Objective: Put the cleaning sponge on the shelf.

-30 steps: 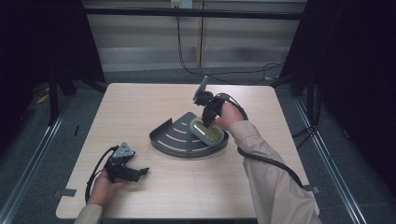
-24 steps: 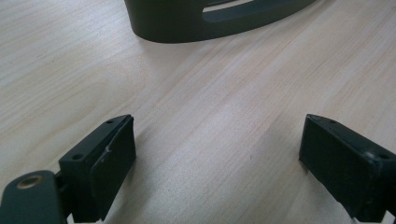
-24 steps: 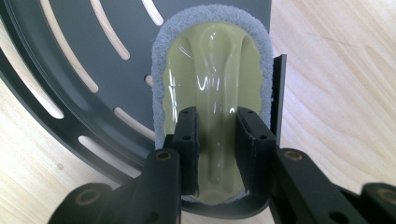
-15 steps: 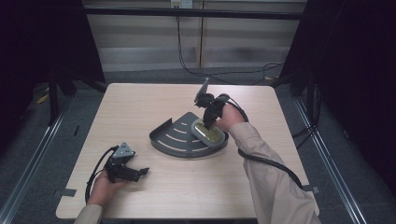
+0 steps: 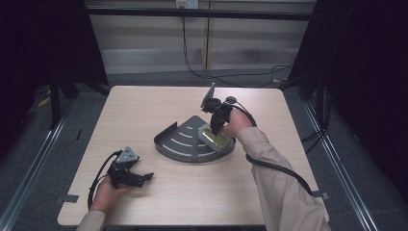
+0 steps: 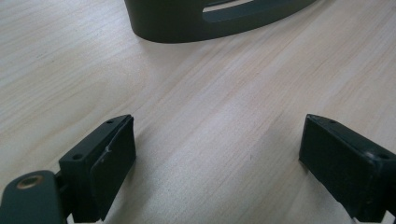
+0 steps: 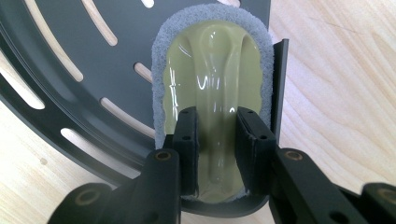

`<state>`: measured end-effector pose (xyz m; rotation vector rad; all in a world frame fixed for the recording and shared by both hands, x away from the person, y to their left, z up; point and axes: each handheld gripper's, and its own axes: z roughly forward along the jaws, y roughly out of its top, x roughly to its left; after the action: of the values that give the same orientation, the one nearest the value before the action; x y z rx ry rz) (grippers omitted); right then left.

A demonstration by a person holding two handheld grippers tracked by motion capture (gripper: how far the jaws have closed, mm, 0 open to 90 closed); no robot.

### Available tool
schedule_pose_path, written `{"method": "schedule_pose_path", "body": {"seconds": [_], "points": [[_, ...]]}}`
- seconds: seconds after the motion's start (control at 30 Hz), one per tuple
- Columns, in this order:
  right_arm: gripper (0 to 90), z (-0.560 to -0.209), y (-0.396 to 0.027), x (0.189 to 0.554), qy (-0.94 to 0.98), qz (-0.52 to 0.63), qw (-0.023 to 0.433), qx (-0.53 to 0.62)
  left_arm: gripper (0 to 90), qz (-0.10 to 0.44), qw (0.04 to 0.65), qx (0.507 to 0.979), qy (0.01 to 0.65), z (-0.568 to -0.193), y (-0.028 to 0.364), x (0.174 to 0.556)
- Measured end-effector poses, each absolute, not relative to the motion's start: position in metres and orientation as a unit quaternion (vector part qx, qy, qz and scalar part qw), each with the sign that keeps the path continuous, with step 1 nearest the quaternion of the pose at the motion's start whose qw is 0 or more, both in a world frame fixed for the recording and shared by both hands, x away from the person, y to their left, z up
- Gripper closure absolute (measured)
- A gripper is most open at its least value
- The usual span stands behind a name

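Right gripper (image 7: 215,154): jaws pressed onto raised central ridge of scrubber (image 7: 212,79), pinching it. Left gripper (image 6: 217,163): jaws spread wide, nothing between, low over table (image 6: 224,107).
Handling, judged: scrubber light; glossy handle firm, possibly slippery; grey pad rim soft, compressible. Best hold: the ridge, as now.
Appearance: oval, olive-green moulded top, grey abrasive border.
Location: inside dark slotted fan-shaped tray (image 5: 180,144), against its right wall, mid-table.
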<state>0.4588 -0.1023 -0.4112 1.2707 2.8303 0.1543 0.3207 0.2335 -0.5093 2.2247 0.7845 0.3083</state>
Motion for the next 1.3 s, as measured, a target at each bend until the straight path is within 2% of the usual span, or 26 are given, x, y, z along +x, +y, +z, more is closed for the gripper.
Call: {"method": "schedule_pose_path", "body": {"seconds": [0.97,1.13,1.3], "points": [[69.6,-0.4171,-0.1017,0.4575,0.912,0.049,0.017,0.406,10.3,0.12,0.372,0.868,0.306,-0.5093,0.2335,0.3207],[62.5,-0.4185,-0.1033,0.4576,0.912,0.051,0.018,0.407,10.3,0.12,0.372,0.868,0.306,-0.5093,0.2335,0.3207],[51.2,-0.418,-0.1053,0.457,0.909,0.062,0.021,0.412,10.3,0.12,0.372,0.868,0.306,-0.5093,0.2335,0.3207]]}}
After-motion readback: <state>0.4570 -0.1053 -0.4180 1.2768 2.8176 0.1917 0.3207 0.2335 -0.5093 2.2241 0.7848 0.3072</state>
